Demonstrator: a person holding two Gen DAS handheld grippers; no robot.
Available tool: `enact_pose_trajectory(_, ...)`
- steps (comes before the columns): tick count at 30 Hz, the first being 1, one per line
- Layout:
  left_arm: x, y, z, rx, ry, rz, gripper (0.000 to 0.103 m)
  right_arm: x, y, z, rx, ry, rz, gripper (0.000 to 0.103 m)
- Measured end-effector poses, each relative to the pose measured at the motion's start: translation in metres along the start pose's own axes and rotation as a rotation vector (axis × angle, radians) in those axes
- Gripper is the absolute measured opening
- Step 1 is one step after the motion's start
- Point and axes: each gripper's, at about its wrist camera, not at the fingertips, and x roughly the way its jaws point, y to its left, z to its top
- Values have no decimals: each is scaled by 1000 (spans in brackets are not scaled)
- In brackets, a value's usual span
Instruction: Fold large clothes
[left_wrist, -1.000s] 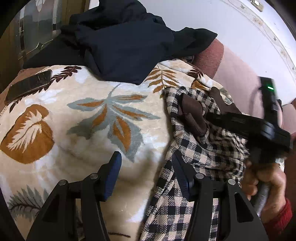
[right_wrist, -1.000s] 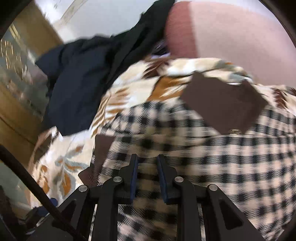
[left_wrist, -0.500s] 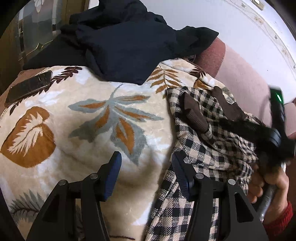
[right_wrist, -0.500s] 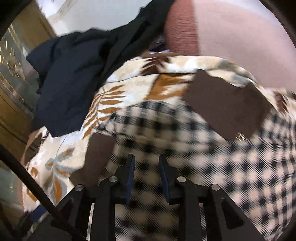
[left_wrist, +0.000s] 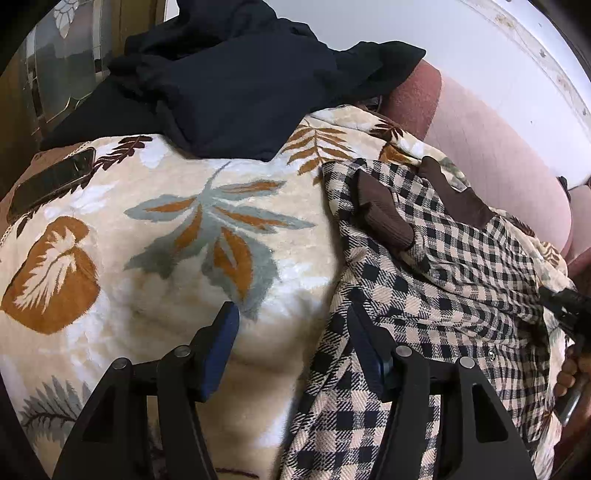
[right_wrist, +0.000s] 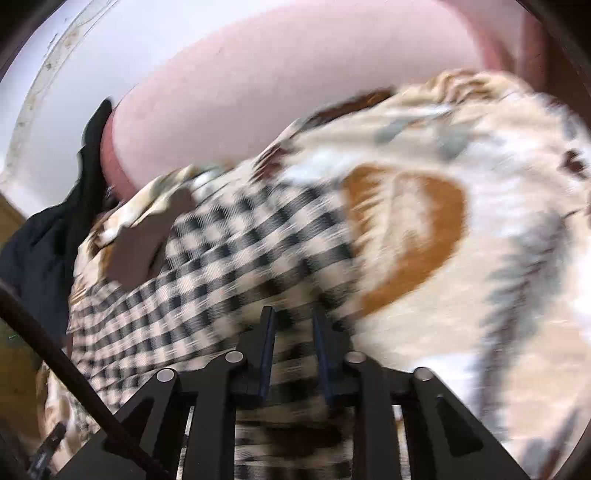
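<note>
Left gripper (left_wrist: 291, 332) — pointed steeply downward, jaws opening, blue pads well apart; the right-hand finger (left_wrist: 364, 354) lies against checked cloth, the other is bare. No grip seen.

Right gripper (right_wrist: 293, 334) — also angled down, jaws narrow and closing, checked cloth running between the pads; the view is blurred, so pad contact cannot be told. In the left wrist view the right hand (left_wrist: 570, 373) shows at the edge, fingers curled round a dark handle.

Both wrist cameras are looking steeply down, close over the blanket (left_wrist: 155, 258). The left view is facing the dark clothes (left_wrist: 236, 77) at the far edge; the right view, blurred, is facing the pink backrest (right_wrist: 295, 85). Both are sharing the checked shirt (left_wrist: 443, 280).
</note>
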Motion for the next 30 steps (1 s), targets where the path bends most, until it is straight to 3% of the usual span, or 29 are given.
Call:
enact_pose_trajectory(4, -2, -8, -3, 19, -6, -7, 60, -4, 35, -12, 27, 47, 226, 25)
enact_pose_trajectory(7, 0, -10, -5, 34, -1, 3, 60, 14, 84, -35, 6, 126, 387, 25)
enact_pose_trajectory(10, 1, -9, -5, 31, 3, -1, 60, 35, 123, -60, -27, 203, 463, 25)
enact_pose_trajectory(12, 0, -7, -5, 28, 4, -7, 60, 51, 129, -72, -12, 237, 449, 25)
enact_pose_trajectory(15, -2, -4, -4, 20, 5, -17, 60, 57, 101, -75, 46, 209, 386, 23)
enact_pose_trajectory(16, -3, -3, -3, 16, 4, -21, 60, 54, 84, -73, 76, 190, 376, 16)
enact_pose_trajectory(21, -7, 2, -3, -2, 6, -34, 60, 13, -10, -60, 209, 67, 223, 14)
enact_pose_trajectory(22, -7, 3, -3, 1, 7, -34, 60, 5, -24, -58, 231, 60, 236, 7)
enact_pose_trajectory(23, -8, 2, -4, 7, 7, -32, 60, -4, -35, -56, 245, 55, 219, 7)
enact_pose_trajectory(24, -9, 2, -6, 16, 7, -29, 60, -18, -46, -56, 240, 36, 150, 10)
enact_pose_trajectory(25, -10, 2, -7, 28, 8, -27, 60, -33, -53, -57, 213, 10, 79, 29)
enact_pose_trajectory(30, -11, -1, -21, 99, 41, -44, 65, -66, -80, -85, 166, 50, 40, 42)
